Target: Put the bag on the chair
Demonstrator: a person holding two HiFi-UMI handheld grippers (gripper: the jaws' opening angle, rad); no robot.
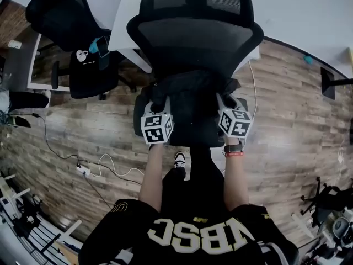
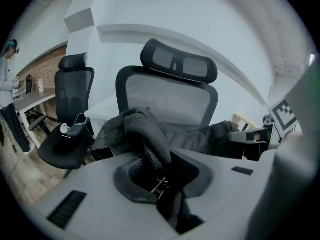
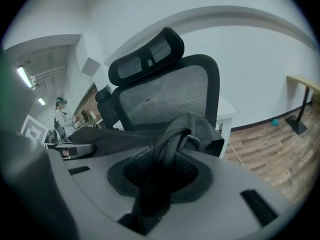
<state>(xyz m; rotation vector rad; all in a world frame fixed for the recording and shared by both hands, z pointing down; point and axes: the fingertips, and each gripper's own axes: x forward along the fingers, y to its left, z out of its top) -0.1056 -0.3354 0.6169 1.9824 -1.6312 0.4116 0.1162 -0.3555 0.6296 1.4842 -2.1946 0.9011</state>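
**Grippers both pinch the black bag over the chair seat**

Left gripper (image 1: 159, 99) sits at eleven o'clock from the person's body in the head view, nose into the bag's left end. In its own view, the left gripper (image 2: 161, 183) has its jaws nearly together on a bunched fold of dark fabric with a zipper (image 2: 150, 160) running down through the gap.

Between the two tools the bag (image 1: 191, 102) stretches across the seat of the mesh-backed chair (image 1: 194, 36), straight ahead at twelve o'clock. Whether its full weight is on the seat cannot be told. From the left gripper view the bag (image 2: 142, 130) lies in front of the chair (image 2: 170, 95) backrest.

At one o'clock the right gripper (image 1: 226, 100) grips the bag's other end. In its own view the right gripper (image 3: 159, 180) has its jaws pressed on a dark strap (image 3: 171, 140) that loops up to a metal ring, with the chair (image 3: 167, 91) backrest behind.

Farther out, a second chair (image 1: 87, 66) stands at ten o'clock beside a white desk (image 1: 309, 10). A white cable (image 1: 110, 167) trails over the wooden floor (image 1: 287, 120) at nine o'clock. A small teal object (image 1: 309, 60) lies at two o'clock.
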